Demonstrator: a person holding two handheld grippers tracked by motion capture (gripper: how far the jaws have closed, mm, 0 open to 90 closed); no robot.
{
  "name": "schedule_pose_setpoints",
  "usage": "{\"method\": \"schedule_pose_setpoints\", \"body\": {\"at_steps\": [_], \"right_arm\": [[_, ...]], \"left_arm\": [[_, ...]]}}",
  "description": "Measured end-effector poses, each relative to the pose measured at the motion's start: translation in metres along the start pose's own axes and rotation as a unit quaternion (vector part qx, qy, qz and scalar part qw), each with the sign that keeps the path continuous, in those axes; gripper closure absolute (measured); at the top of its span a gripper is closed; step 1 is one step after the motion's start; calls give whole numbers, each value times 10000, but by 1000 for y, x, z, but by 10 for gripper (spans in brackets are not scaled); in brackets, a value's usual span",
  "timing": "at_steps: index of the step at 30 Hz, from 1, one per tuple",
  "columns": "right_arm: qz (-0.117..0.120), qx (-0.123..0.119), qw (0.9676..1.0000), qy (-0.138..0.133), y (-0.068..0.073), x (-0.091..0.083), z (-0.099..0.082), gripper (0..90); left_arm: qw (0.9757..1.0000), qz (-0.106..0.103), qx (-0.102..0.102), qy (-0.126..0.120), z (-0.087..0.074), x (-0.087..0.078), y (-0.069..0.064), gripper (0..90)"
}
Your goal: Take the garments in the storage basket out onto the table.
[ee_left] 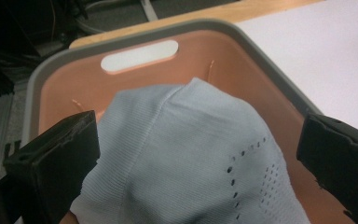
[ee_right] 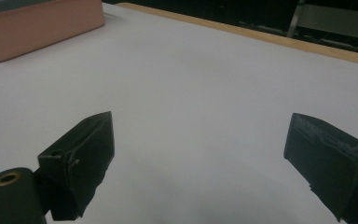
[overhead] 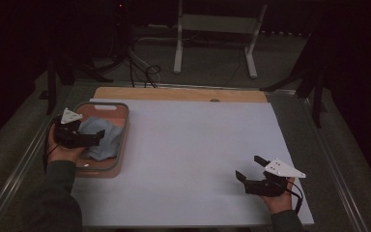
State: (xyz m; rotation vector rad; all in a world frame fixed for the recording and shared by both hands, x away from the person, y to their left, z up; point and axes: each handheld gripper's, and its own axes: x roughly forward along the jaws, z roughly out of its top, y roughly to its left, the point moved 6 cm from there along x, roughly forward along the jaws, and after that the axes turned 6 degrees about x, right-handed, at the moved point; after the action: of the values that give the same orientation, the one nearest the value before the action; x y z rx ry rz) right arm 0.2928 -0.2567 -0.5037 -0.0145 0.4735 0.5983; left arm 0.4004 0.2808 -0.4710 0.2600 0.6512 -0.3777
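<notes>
A salmon-pink tub with a grey rim (overhead: 124, 126) stands at the left of the white table sheet (overhead: 188, 145). A light blue knitted cloth (overhead: 104, 140) lies bunched inside it. In the left gripper view the cloth (ee_left: 191, 158) sits between the wide-apart jaws, and the tub's back wall (ee_left: 242, 60) shows a handle slot. My left gripper (overhead: 96, 137) is open over the tub, jaws on either side of the cloth. My right gripper (overhead: 249, 168) rests open at the front right, its jaws (ee_right: 200, 163) spread above bare white sheet.
A wooden table edge (overhead: 178, 93) runs along the back of the sheet. A white metal stand (overhead: 217, 29) and cables (overhead: 145, 72) sit on the floor beyond. In the right gripper view the tub's side (ee_right: 42, 25) shows far off at the upper left.
</notes>
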Motion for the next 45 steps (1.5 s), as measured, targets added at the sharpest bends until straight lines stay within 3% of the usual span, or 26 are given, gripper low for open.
{"method": "schedule_pose_setpoints", "body": {"at_steps": [28,36,37,40,45], "right_arm": [[-4,12,10000,-24,-1,-1,1,86],[7,1,10000,-18,-1,-1,1,86],[9,3,10000,-16,-1,-1,1,86],[11,-3,10000,-16,-1,-1,1,86],[7,-18,10000,-3,0,-1,0,86]], "left_arm": [[9969,-201,-175,740,-10,36,-2,3],[9943,-253,-196,1014,-14,44,-2,2],[9931,-328,-273,1092,-16,45,-2,2],[9923,-356,-326,1137,-17,46,-1,2],[9899,-344,-176,1361,-20,50,-5,2]]}}
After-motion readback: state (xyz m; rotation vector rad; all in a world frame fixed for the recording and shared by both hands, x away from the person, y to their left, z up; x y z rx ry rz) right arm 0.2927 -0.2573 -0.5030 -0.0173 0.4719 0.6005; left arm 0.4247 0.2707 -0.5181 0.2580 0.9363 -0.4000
